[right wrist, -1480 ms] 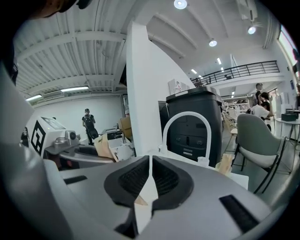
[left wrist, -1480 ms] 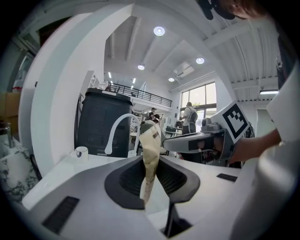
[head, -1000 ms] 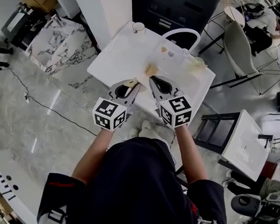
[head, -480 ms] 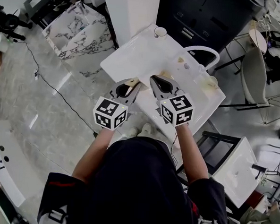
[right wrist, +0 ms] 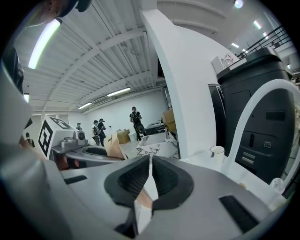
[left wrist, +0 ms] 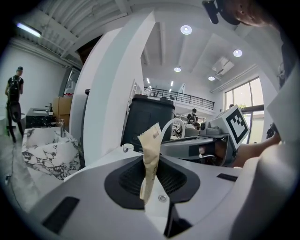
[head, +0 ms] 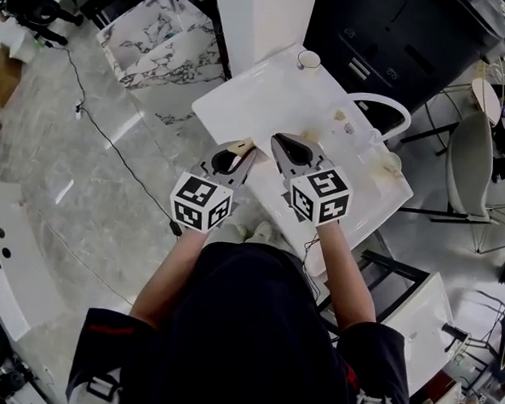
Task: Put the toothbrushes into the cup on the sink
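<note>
Over the near edge of the white bench (head: 259, 99), both grippers hover side by side, tips pointing twd the far corner, where the cup (head: 309, 59) stands well apart from them. Left gripper (head: 237, 153): jaws clamped on a tan paper wrapper (left wrist: 151, 145) that stands upright. It's prob. a wrapped toothbrush, but the brush itself doesn't show. Right gripper (head: 282, 144): jaws together, nothing def. between them. A tan patch below them in the right gripper view can't be identified. Step in hand, I'd judge: carry the wrapped piece to the cup. To do it well, hold the left clamp firm, since thin paper could slip. Steer clear of the arched white faucet (head: 380, 102). Centre the lower end over the cup's mouth, lower it, and release only once it's inside the rim, w/ the right gripper out of the path.
</note>
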Demonstrator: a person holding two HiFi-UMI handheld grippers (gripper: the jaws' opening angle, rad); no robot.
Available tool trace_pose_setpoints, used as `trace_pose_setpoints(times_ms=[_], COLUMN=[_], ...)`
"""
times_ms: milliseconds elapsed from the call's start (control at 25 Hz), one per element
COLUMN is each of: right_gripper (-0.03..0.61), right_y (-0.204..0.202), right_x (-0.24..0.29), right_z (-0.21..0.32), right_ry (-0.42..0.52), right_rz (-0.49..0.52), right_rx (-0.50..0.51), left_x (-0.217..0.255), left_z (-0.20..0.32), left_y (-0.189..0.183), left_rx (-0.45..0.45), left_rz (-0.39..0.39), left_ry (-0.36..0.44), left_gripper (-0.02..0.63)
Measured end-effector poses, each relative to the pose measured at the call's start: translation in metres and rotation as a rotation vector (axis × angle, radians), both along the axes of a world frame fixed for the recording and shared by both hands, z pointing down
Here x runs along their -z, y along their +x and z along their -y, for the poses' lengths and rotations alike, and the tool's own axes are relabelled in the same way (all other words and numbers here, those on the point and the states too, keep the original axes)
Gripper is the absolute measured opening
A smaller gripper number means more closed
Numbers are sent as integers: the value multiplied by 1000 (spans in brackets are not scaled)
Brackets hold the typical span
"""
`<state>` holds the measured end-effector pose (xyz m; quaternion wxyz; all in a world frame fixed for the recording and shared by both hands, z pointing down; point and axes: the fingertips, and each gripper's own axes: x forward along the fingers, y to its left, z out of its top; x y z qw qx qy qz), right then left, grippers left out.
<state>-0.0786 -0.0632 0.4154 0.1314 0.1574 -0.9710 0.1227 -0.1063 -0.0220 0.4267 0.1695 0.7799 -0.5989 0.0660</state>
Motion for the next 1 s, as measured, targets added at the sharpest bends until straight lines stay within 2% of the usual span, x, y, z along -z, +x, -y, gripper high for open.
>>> trace_pose_setpoints(times_ms=[440,640,1000], right_gripper=[46,46,46], right_y=[6,-8,-42], right_x=[-1,1,4], right_z=[2,7,32], right_ry=[-7,-1,-9], right_rz=[14,14,27], right_rx=[17,24,-34], left_x=[-3,5,19], left_z=[-2,2,38], left_y=[1,-16,-42], left_rx=[44,55,-34], left_rz=[-1,5,29], left_ry=[-3,12,39], left_gripper=[77,77,77])
